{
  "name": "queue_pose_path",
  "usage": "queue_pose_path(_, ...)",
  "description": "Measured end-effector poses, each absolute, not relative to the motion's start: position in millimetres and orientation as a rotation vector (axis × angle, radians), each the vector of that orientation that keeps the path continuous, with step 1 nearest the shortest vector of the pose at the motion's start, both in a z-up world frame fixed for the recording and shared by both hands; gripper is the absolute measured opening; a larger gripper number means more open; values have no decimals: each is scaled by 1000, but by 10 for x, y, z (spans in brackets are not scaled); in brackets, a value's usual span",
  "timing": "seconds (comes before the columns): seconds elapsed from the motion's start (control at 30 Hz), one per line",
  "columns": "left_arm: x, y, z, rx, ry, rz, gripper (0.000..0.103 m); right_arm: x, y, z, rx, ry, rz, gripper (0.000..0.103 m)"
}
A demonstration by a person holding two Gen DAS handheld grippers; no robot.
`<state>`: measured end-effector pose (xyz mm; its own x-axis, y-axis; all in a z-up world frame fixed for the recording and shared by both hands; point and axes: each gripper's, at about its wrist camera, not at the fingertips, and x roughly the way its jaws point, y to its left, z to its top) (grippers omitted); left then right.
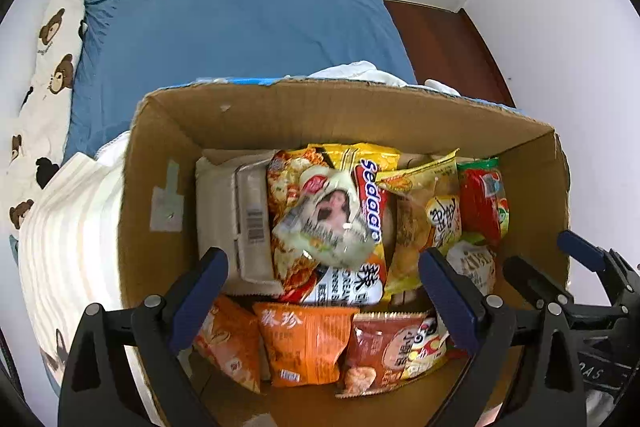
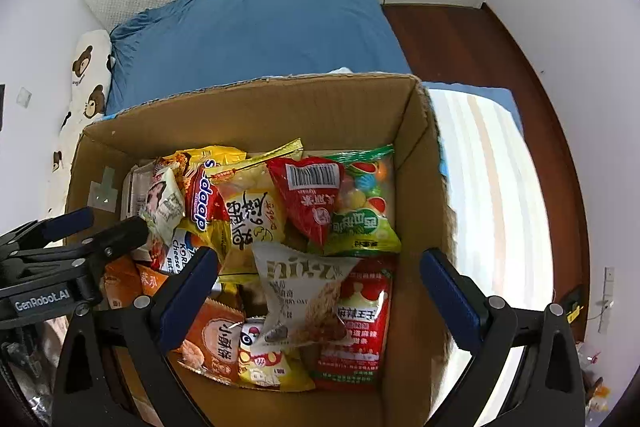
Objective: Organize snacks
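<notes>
An open cardboard box (image 1: 280,119) (image 2: 260,107) on a bed holds several snack packets. My left gripper (image 1: 324,267) hangs over its left half, jaws wide apart and empty. Under it a pale, blurred packet with a picture (image 1: 332,219) (image 2: 162,203) lies loose on a red and yellow noodle packet (image 1: 372,195). My right gripper (image 2: 320,267) stands open over the right half, above a white oat-bar packet (image 2: 300,299) that touches neither finger. Red packets (image 2: 356,323) and a green candy bag (image 2: 360,211) lie around it. Each gripper shows in the other's view, the right gripper (image 1: 544,259) and the left gripper (image 2: 108,223).
The box sits on a bed with a blue sheet (image 1: 240,27). A bear-print pillow (image 1: 52,67) lies along the wall at left. A white striped cloth (image 1: 68,227) (image 2: 488,187) lies around the box. Dark wooden floor (image 2: 460,39) and white walls are at right.
</notes>
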<state>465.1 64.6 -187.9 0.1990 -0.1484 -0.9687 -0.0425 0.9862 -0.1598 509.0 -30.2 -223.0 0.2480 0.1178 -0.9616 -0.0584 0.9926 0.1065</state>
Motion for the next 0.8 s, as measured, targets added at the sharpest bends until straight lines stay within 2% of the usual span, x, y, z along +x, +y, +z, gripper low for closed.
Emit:
queue_pose_path(0.4,4225,632,-1606,-136,1287,-49,98,4705,-350,-1979,79,1272,145,102)
queue_pose_path(0.8,3258,503,-962,-119,1088,-40,98,3699,-397,-1233,46,1057,167,102)
